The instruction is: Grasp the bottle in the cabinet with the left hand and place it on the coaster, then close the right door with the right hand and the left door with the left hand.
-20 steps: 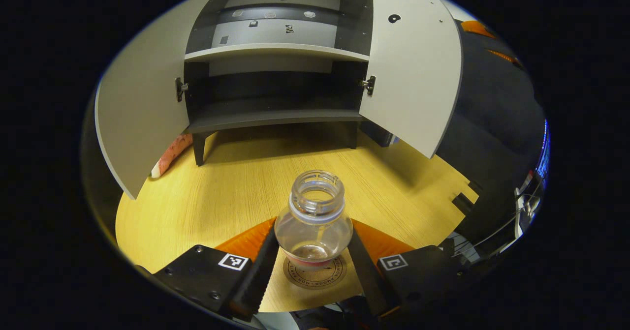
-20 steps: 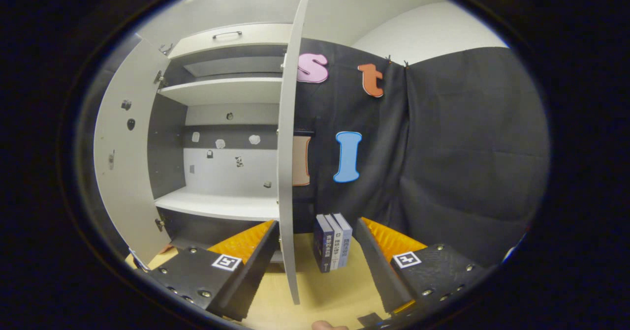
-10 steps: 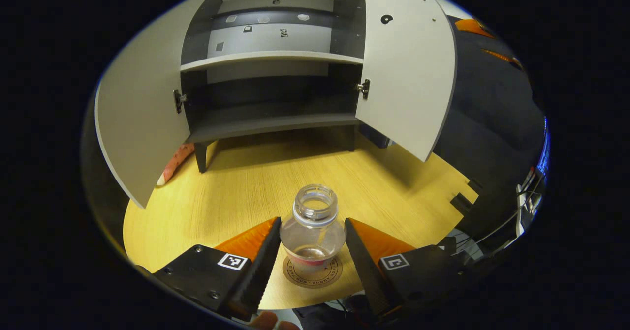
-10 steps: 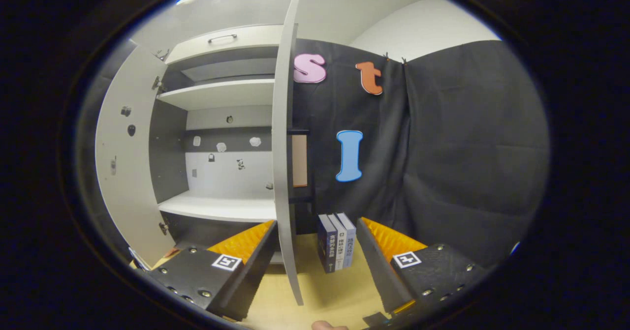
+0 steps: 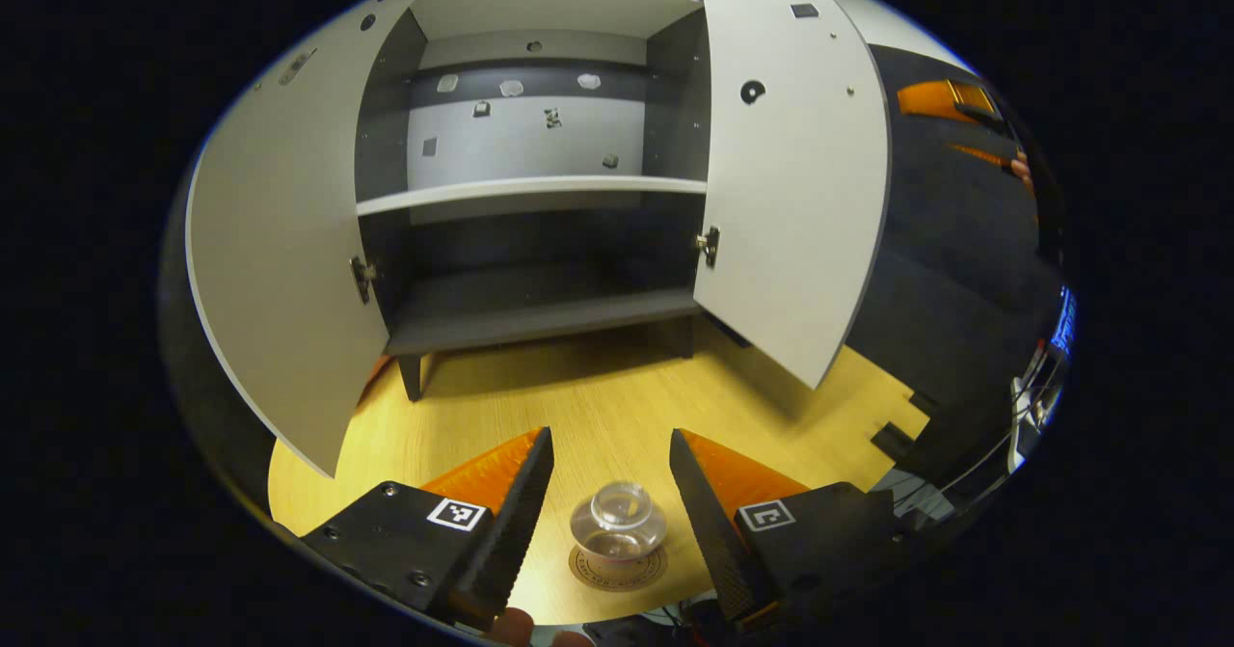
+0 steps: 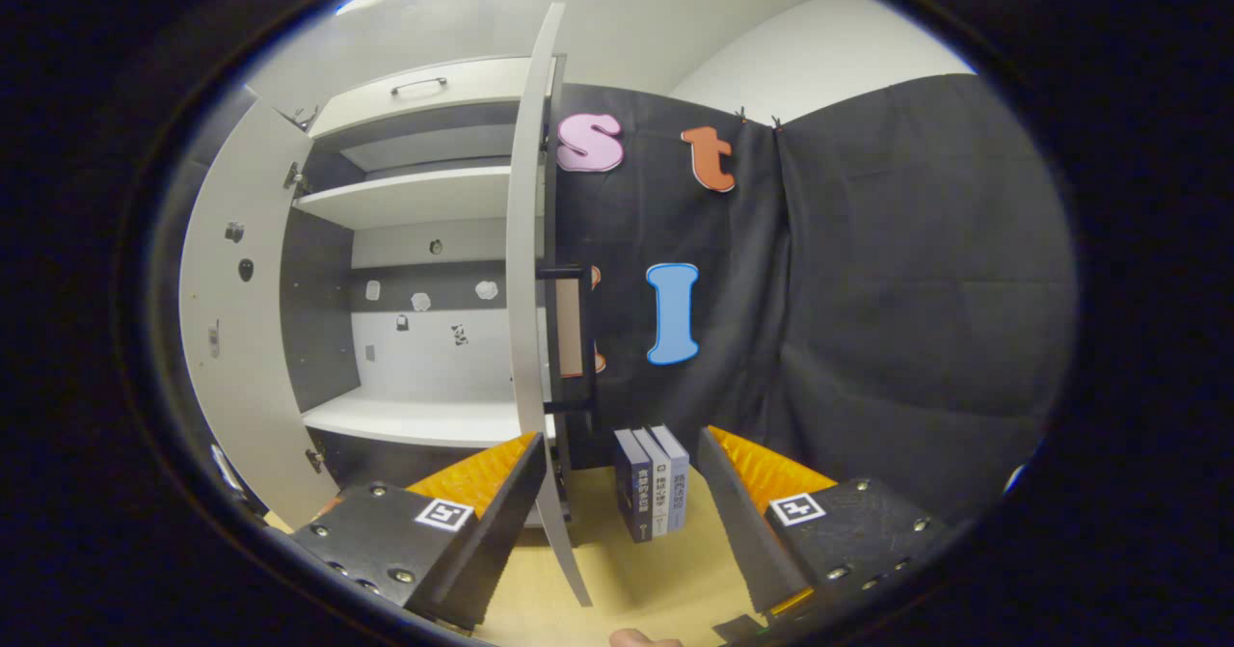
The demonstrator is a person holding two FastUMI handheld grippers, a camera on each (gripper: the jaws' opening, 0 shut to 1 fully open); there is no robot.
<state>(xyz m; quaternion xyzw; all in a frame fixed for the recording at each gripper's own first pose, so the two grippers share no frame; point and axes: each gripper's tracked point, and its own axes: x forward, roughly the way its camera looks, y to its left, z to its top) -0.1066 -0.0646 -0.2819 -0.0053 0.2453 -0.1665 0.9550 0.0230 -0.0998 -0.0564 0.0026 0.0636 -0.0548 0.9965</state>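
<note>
Light wooden tabletop (image 5: 617, 406) stretches across the lower half of the left gripper view, with a grey cabinet (image 5: 540, 184) standing on it at the far side. Both cabinet doors hang wide open: the left door (image 5: 280, 271) swings out on one side and the right door (image 5: 791, 184) on the other. Inside, a pale shelf (image 5: 530, 189) crosses the middle, and the dark lower compartment beneath it holds nothing that can be made out.

Close to the camera, a small clear bottle (image 5: 618, 522) with no cap stands upright on a round coaster (image 5: 617, 568) on the table. The left gripper (image 5: 609, 478) hovers above and around it, its jaws spread wide with a clear gap on each side of the bottle, touching nothing. A fingertip of the person's hand (image 5: 511, 623) peeks in at the bottom edge.

From the right gripper view, the right door (image 6: 525, 290) is seen nearly edge-on, with a dark handle on its outer face. The right gripper (image 6: 617, 517) has its jaws spread apart, and the door's lower edge sits just in front of its left finger; whether they touch cannot be told. Three upright books (image 6: 653, 478) stand on the table beyond the jaws, against the black cloth wall (image 6: 868, 290).
</note>
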